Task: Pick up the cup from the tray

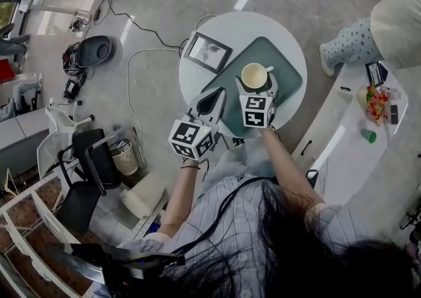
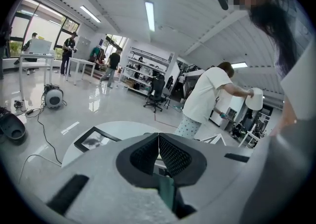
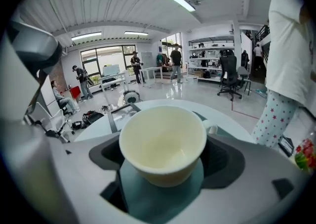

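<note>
Cup [image 3: 163, 144] stands upright near the middle of the tray [image 1: 289, 76], and the right gripper [image 1: 256, 89] brackets it from the tray's near edge: jaws spread wide on either side, pads not yet pressing, apparently lined up for the squeeze. The left gripper [image 2: 158, 151] hovers over the tray's left edge, jaws clenched on nothing, seemingly parked aside. Beyond that edge lies a picture frame [image 1: 208, 52].

Upright cream cup [image 1: 254, 76] on green tray [image 1: 288, 70]
</note>
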